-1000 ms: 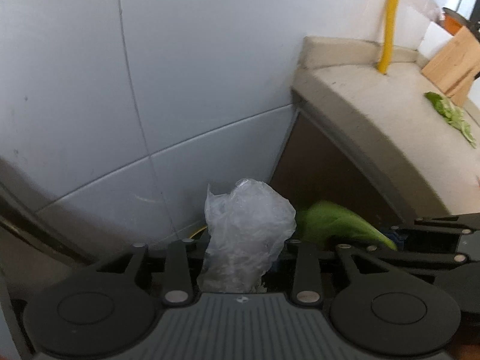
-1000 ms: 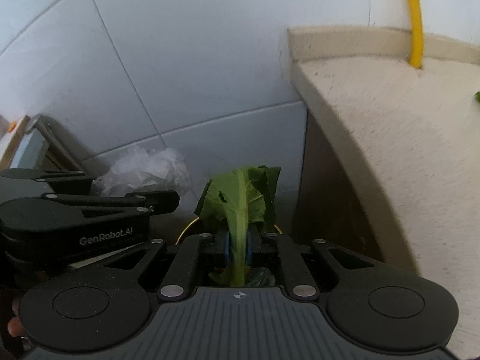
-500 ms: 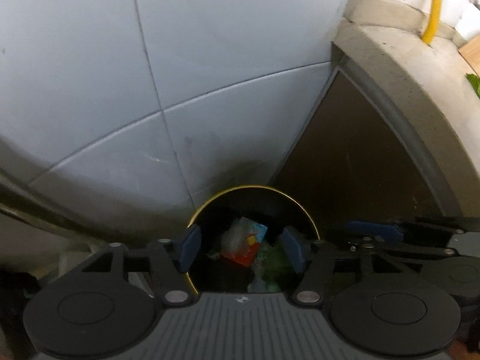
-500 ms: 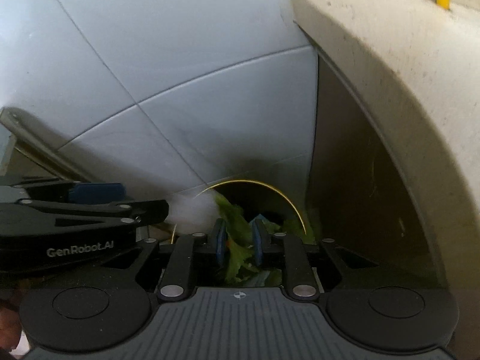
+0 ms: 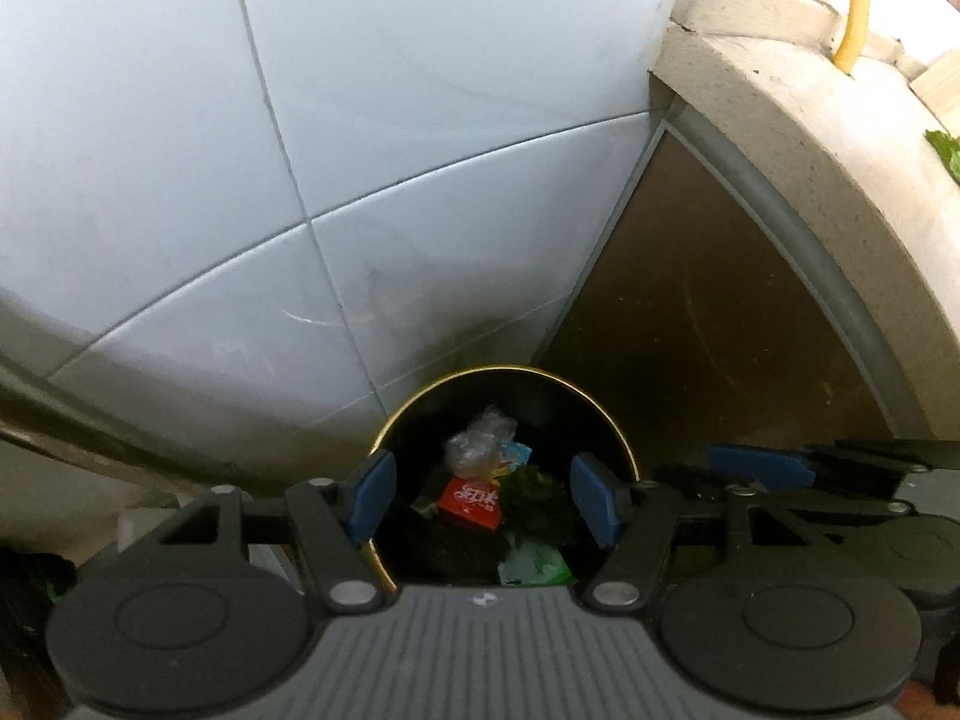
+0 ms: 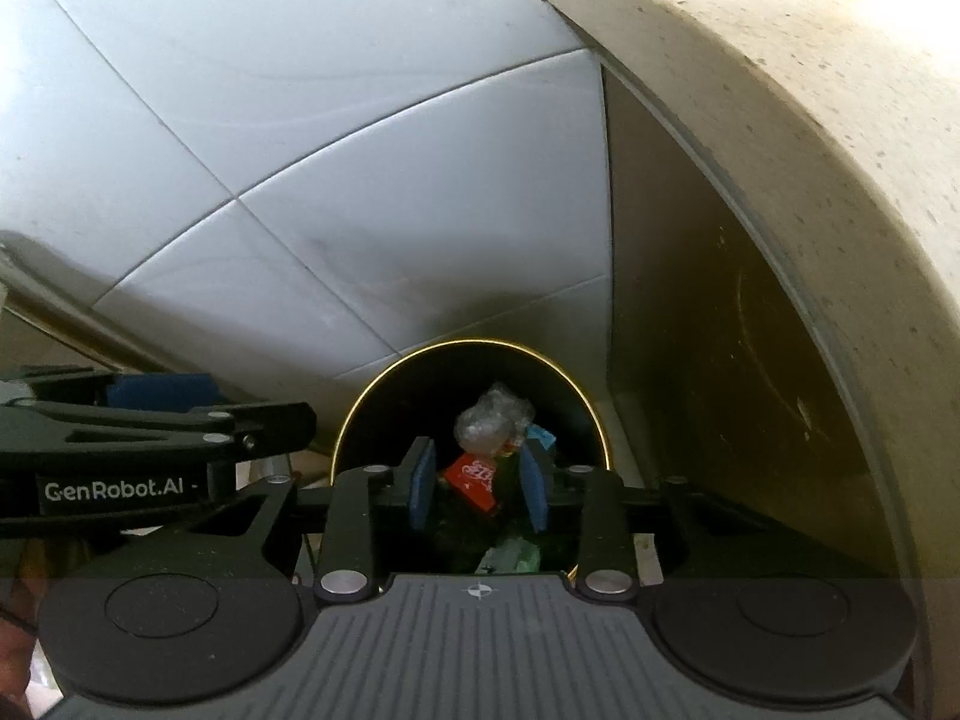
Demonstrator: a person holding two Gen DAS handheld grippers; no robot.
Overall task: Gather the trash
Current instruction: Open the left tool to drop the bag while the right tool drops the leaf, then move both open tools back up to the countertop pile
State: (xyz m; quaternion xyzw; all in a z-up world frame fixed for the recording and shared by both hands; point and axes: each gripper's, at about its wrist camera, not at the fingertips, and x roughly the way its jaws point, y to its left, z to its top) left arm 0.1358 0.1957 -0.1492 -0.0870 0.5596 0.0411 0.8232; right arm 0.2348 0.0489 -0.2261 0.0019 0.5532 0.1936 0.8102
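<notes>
My left tool (image 5: 483,501) has a grey ribbed body with a small round cross mark in the middle of its top edge. On each side sits a big black round disc with a smaller circle pressed in it. Black link bars run forward from the body, each one with a silver screw at its base. The fingers (image 5: 373,495) carry flat blue pads. My right tool (image 6: 478,483) is built the same way, with blue pads and silver screws. On the side of the left tool, white letters read "GenRobot.AI".
</notes>
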